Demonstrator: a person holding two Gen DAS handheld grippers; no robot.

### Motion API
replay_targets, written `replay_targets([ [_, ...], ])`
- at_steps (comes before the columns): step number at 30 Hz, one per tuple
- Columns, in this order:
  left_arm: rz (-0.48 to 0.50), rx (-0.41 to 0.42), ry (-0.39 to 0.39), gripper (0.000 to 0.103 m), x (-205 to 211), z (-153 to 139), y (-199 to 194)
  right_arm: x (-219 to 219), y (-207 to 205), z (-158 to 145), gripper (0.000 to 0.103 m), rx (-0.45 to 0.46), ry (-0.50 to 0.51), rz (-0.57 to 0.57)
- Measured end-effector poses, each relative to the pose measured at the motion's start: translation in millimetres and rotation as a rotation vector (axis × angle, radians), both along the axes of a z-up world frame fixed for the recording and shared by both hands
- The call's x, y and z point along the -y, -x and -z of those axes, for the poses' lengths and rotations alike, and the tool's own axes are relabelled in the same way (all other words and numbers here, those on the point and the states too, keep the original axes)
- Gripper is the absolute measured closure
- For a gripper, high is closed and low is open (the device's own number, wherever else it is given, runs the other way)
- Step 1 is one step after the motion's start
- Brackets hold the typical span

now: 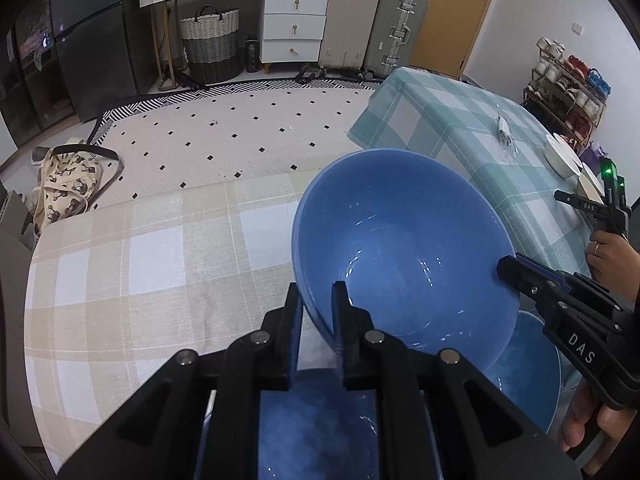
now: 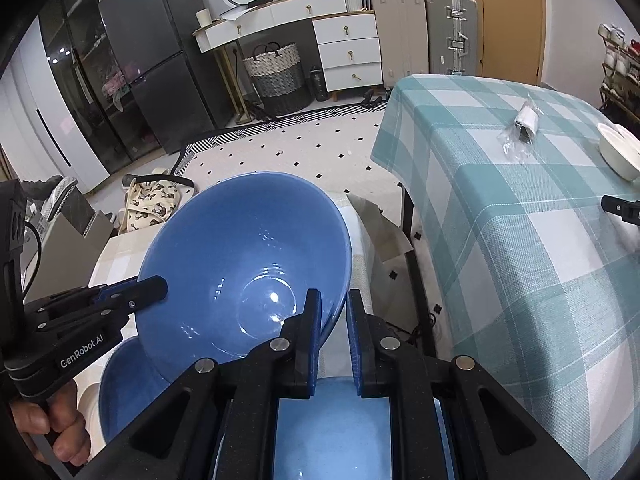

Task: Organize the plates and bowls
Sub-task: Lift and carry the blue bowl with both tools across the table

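Observation:
A large blue bowl (image 1: 400, 240) is held tilted in the air between both grippers; it also shows in the right wrist view (image 2: 240, 256). My left gripper (image 1: 318, 308) is shut on its near left rim. My right gripper (image 2: 334, 320) clamps the opposite rim and shows from the side in the left wrist view (image 1: 516, 270). Another blue dish (image 1: 528, 364) lies under the bowl, seen too in the right wrist view (image 2: 128, 392). White bowls (image 1: 562, 156) stand on the far table, also in the right wrist view (image 2: 618, 152).
A beige checked table (image 1: 140, 264) lies under the bowl. A teal checked table (image 2: 520, 200) stands to the right with a plastic-wrapped packet (image 2: 522, 128). A third black gripper tip (image 2: 620, 208) shows at its right edge. Floor rug, bags and cabinets lie beyond.

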State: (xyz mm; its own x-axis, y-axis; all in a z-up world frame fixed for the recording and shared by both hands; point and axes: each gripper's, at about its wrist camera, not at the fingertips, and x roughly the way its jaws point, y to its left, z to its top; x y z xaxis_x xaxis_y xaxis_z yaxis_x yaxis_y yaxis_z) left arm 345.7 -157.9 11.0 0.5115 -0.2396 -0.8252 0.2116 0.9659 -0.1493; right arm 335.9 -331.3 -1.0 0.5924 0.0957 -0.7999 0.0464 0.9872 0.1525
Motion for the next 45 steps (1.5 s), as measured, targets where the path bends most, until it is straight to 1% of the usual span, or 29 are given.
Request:
replay_targets([
  [6,-0.007,0.021,0.005,0.091,-6.5,-11.1,12.6,-5.6,11.2,-16.4,0.090,0.040,0.005,-0.014],
  [16,-0.042,0.070,0.014,0.091,-25.9,-34.1,42.5,-27.3,35.5,-40.9,0.090,0.099,0.029,-0.058],
  [28,-0.053,0.109,0.004,0.090,-39.5,-53.7,75.8,-43.5,69.1,-66.8,0.090,0.162,0.029,-0.096],
  [37,-0.054,0.138,-0.001,0.090,-47.9,-64.5,100.6,-56.5,90.6,-77.6,0.090,0.183,0.042,-0.112],
  [45,-0.061,0.147,0.005,0.090,-56.6,-65.4,122.5,-67.6,115.7,-82.8,0.090,0.194,0.050,-0.144],
])
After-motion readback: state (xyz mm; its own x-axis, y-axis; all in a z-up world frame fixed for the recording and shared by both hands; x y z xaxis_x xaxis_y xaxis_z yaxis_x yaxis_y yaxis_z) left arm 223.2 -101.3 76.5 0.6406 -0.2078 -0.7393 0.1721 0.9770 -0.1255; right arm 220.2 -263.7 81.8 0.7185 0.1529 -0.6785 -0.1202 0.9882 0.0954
